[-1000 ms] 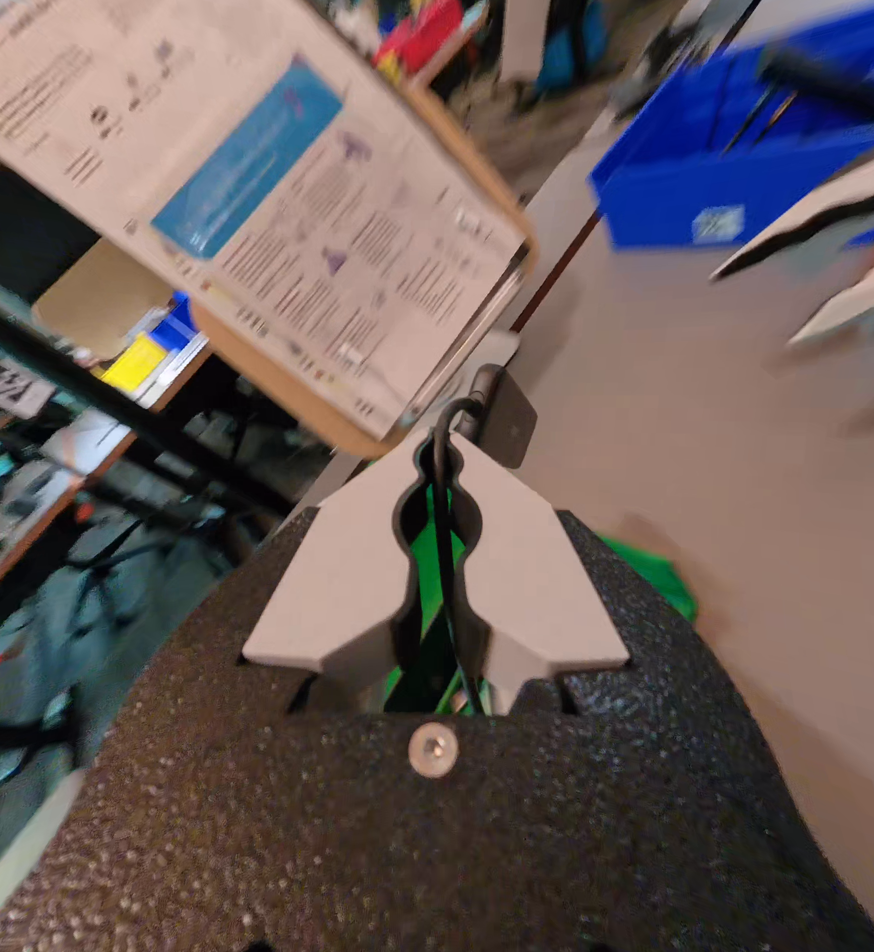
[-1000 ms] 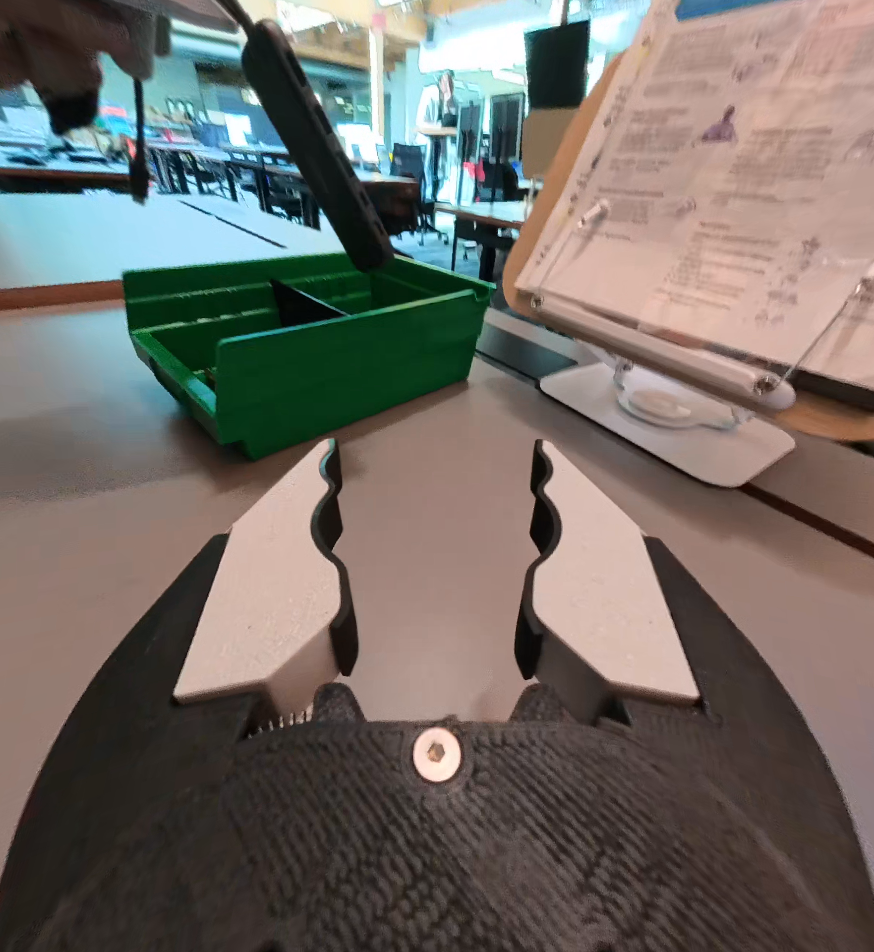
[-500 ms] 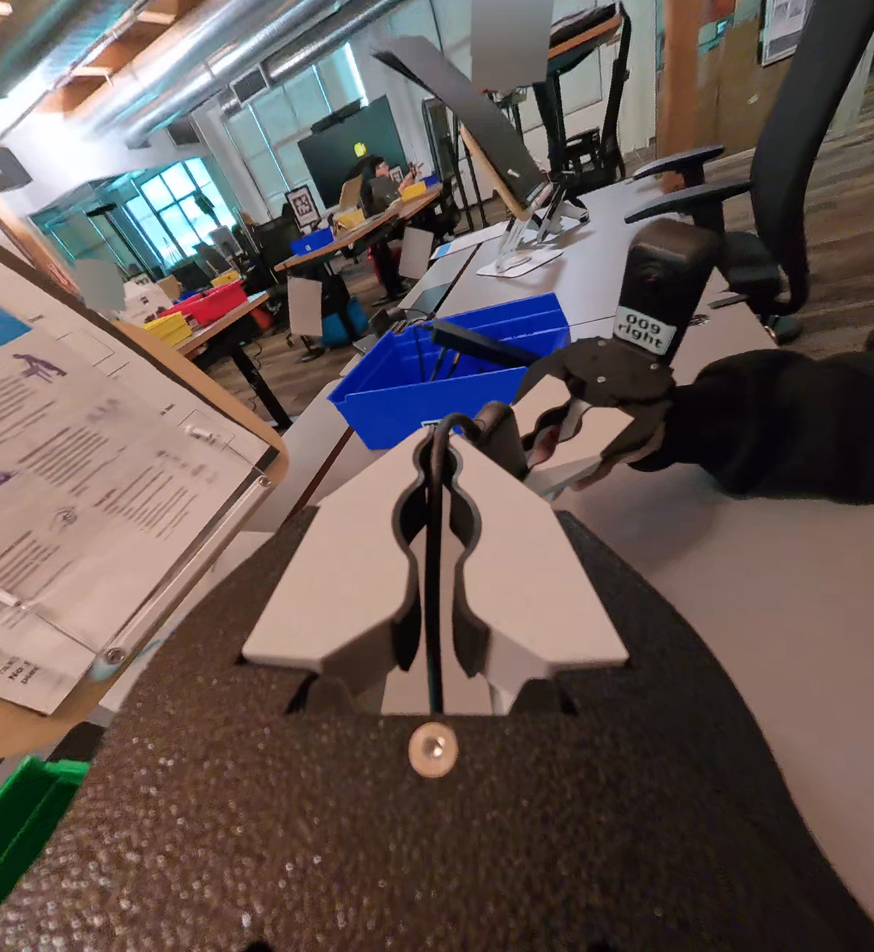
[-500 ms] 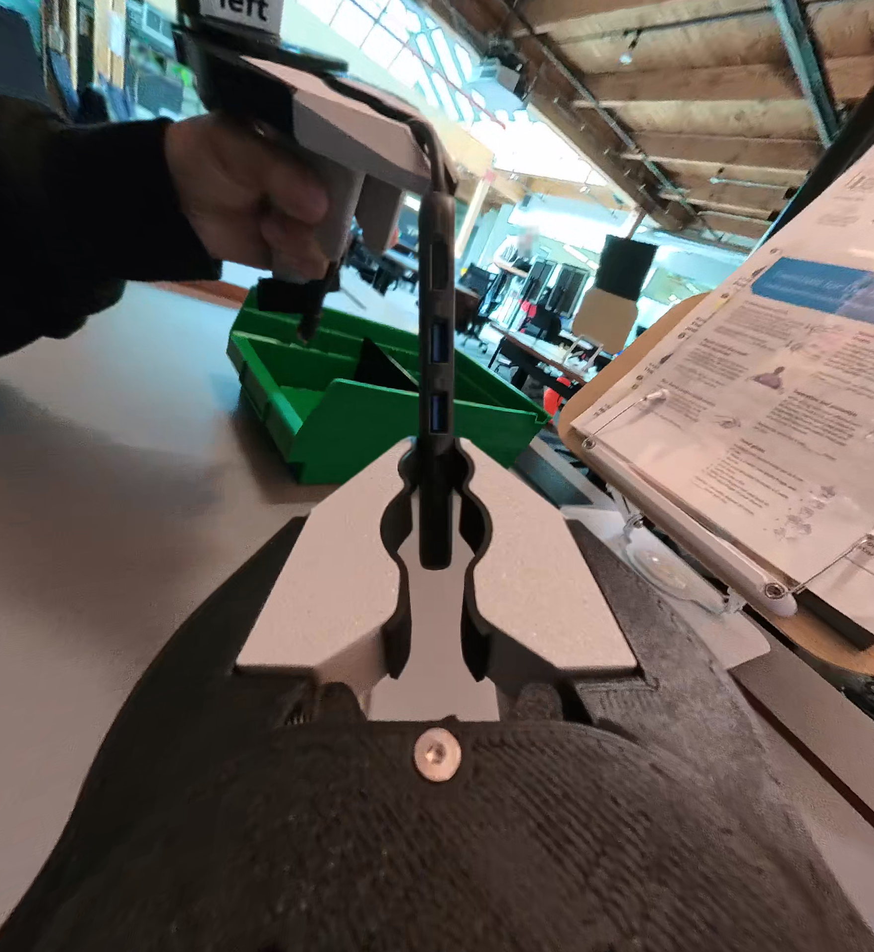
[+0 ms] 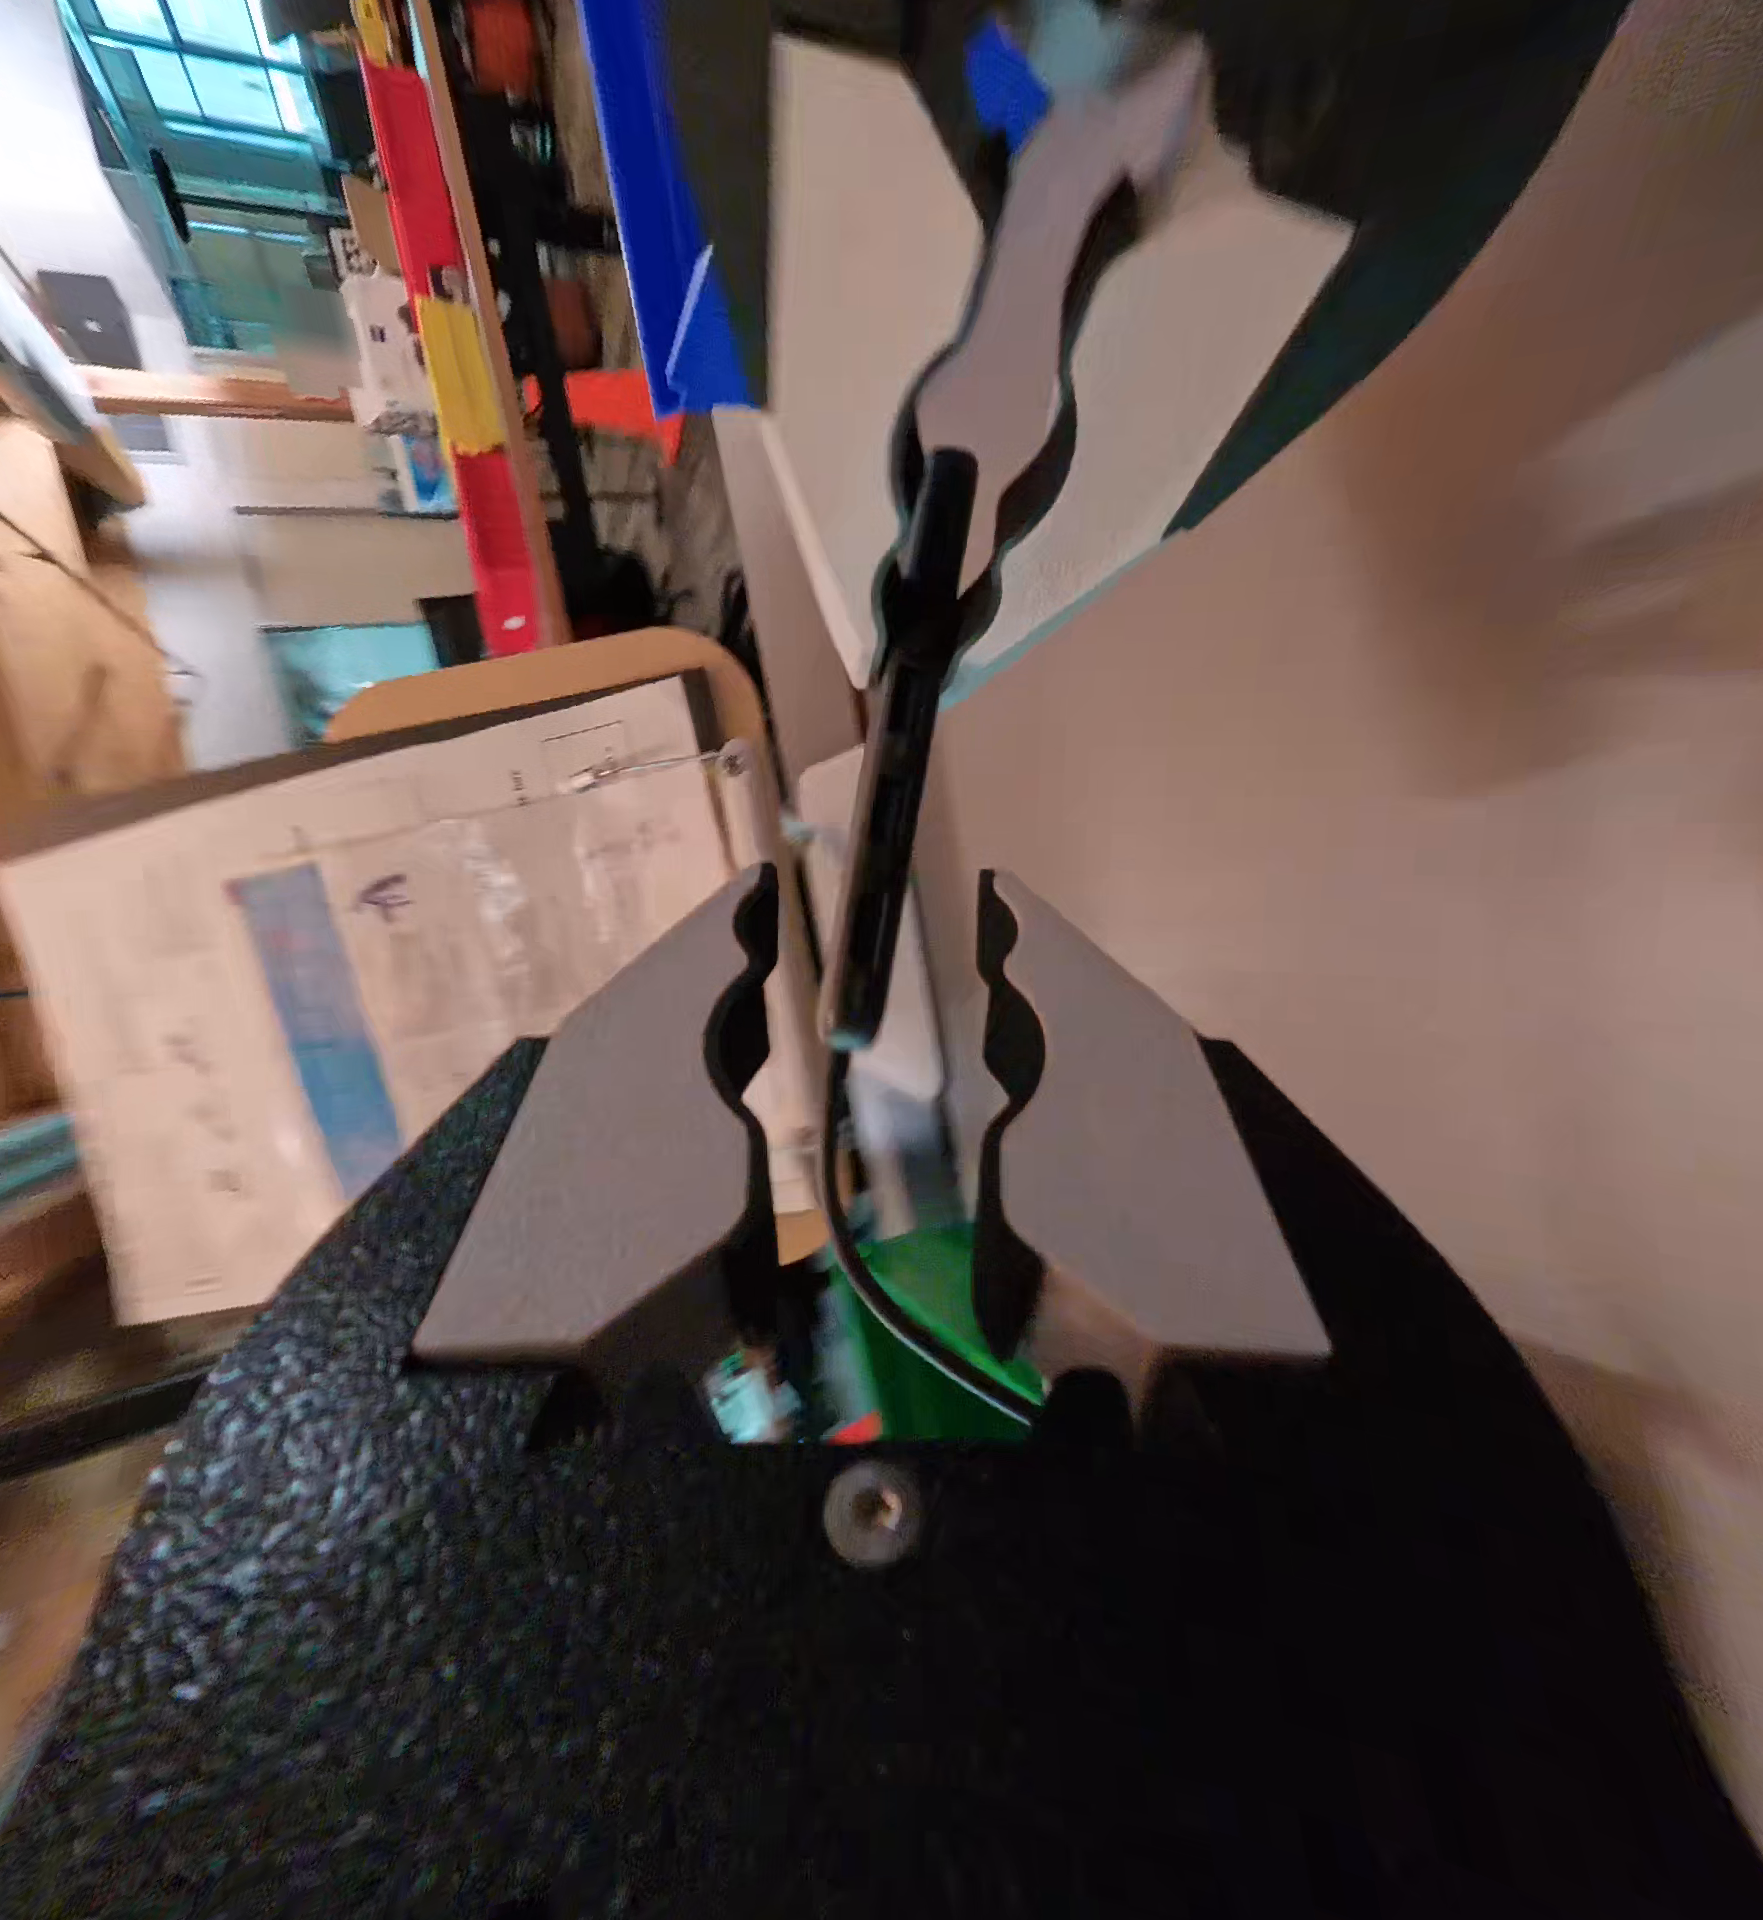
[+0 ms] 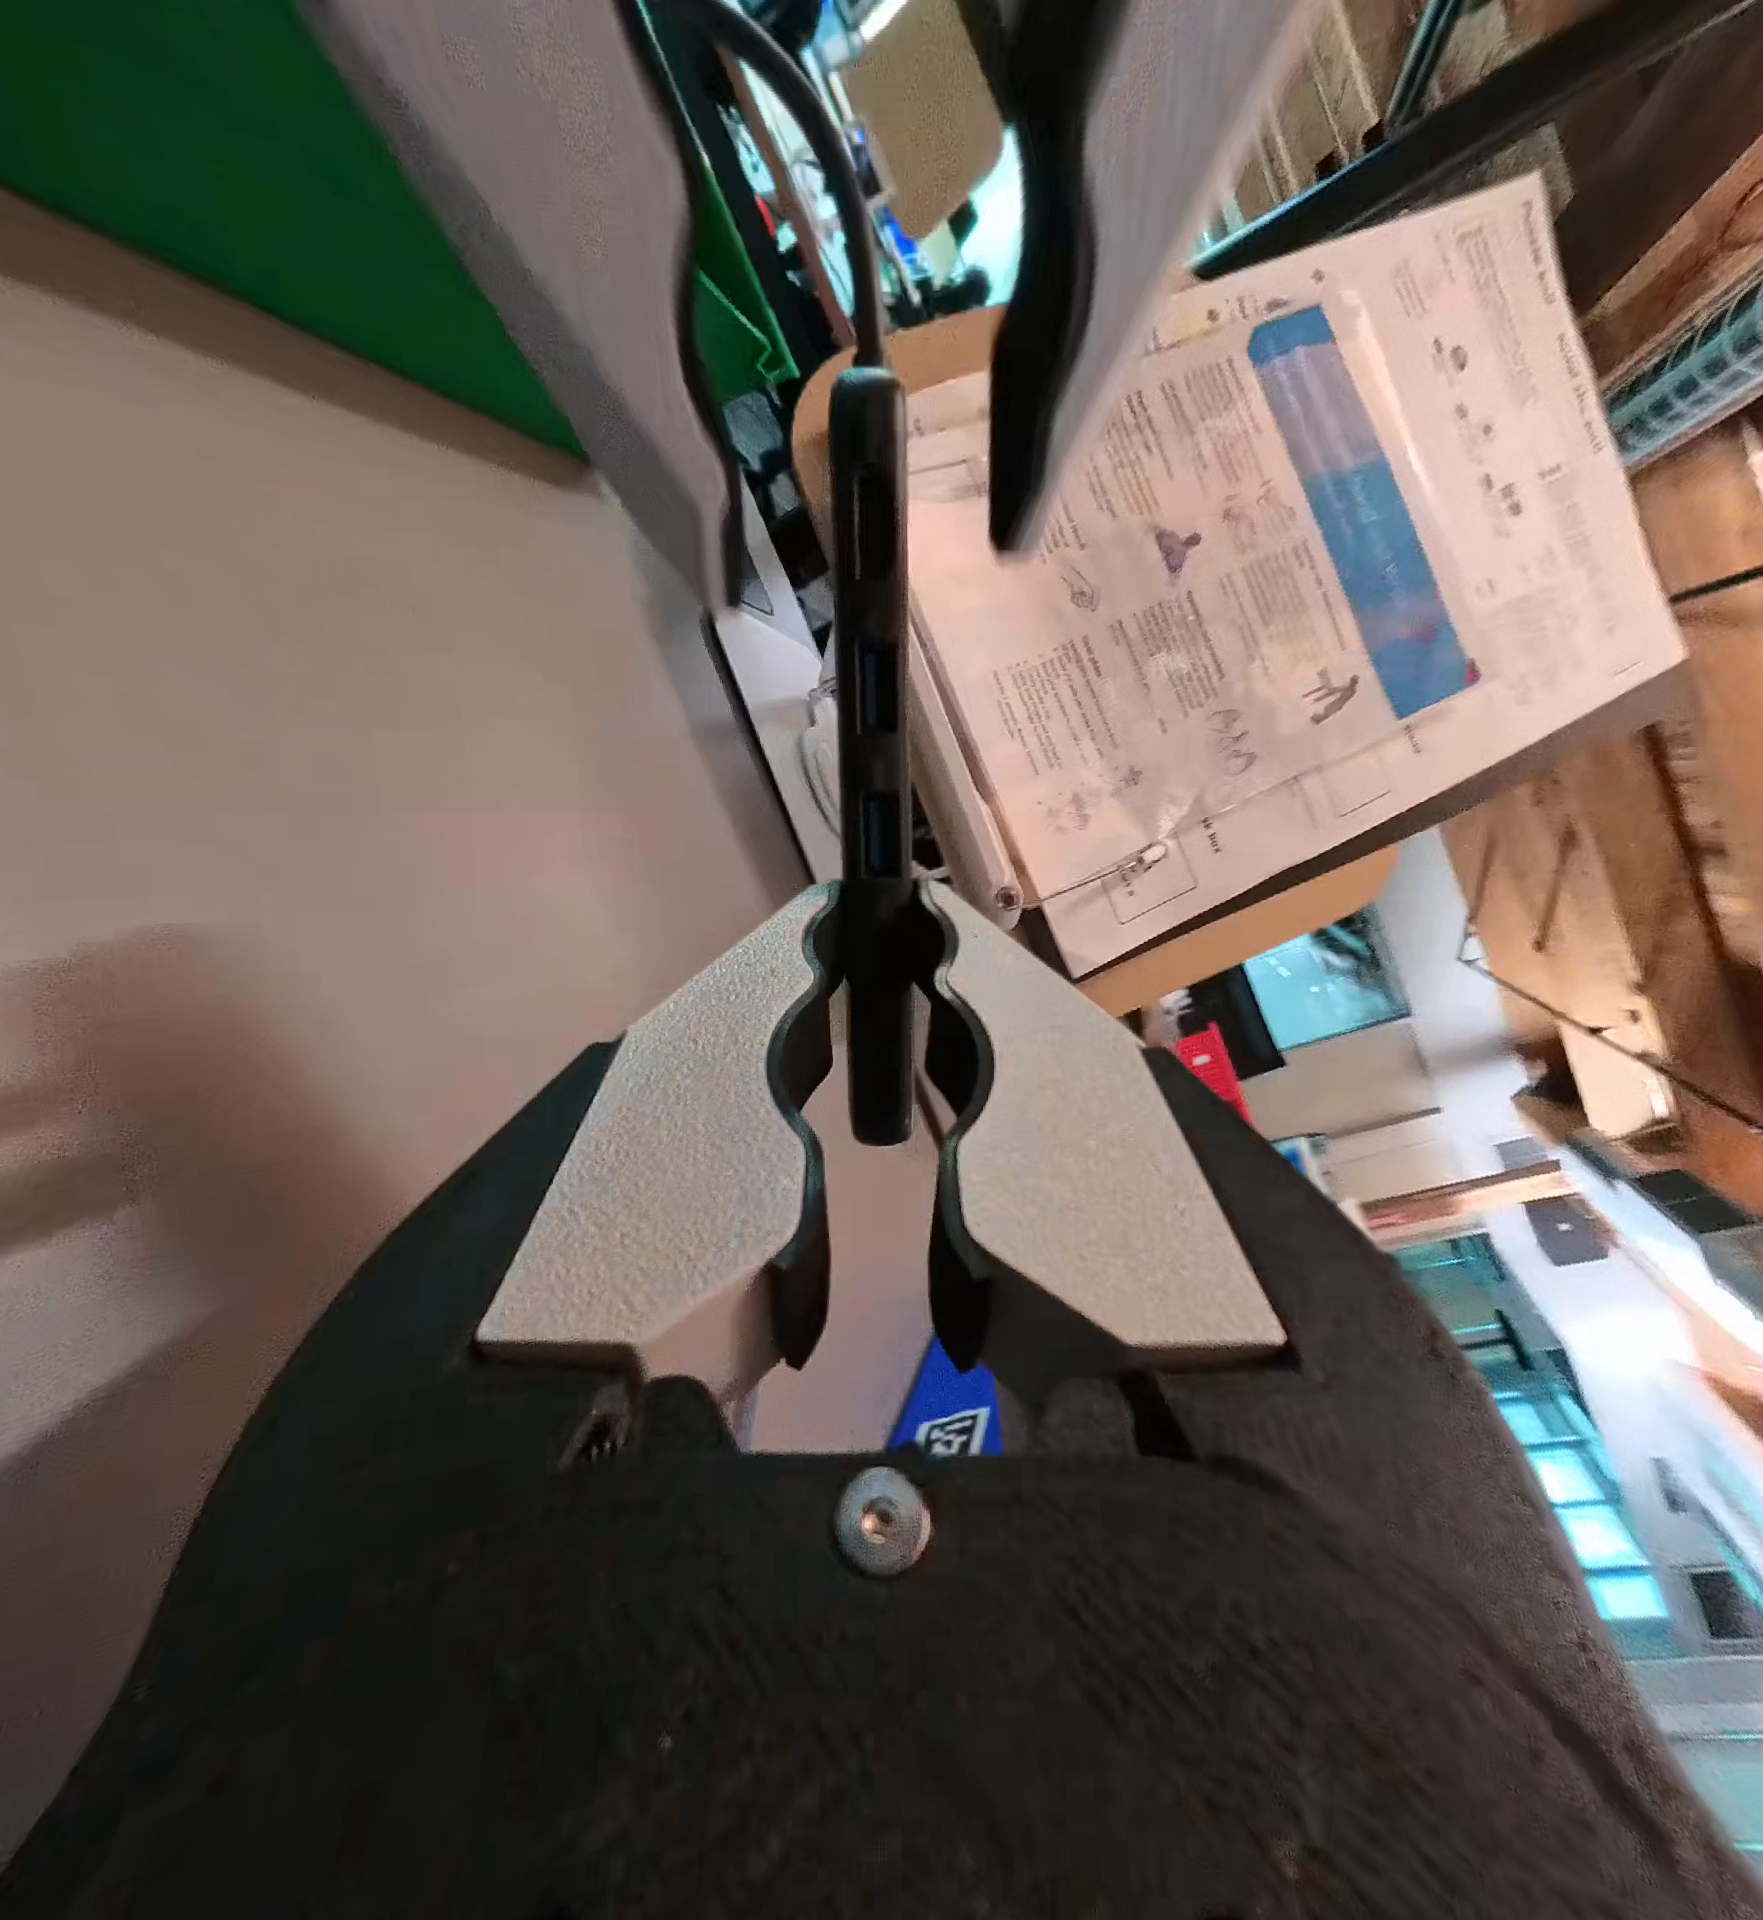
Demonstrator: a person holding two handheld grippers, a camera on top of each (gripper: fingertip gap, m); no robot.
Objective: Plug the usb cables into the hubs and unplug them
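My right gripper (image 6: 879, 904) is shut on the near end of a slim black USB hub (image 6: 872, 623), with two blue ports facing me. The hub's own black cable (image 6: 835, 156) curves away from its far end. My left gripper (image 5: 882, 904) is open; the hub (image 5: 908, 727) and its cable (image 5: 841, 1174) run between its spread fingers without being gripped. In the left wrist view the right gripper (image 5: 944, 592) clamps the hub's far end. In the right wrist view the left gripper (image 6: 866, 561) straddles the hub's cable end. Both views are rolled sideways and blurred.
A green bin (image 6: 181, 208) (image 5: 908, 1309) stands on the beige table (image 6: 285, 727). A wooden document stand with a printed sheet (image 6: 1324, 571) (image 5: 389, 987) is close beside the hub. A blue bin (image 5: 669, 208) is farther off.
My left gripper has opened and let go of the hub's cable. My right gripper stays shut on the hub. Both grippers have rolled sideways.
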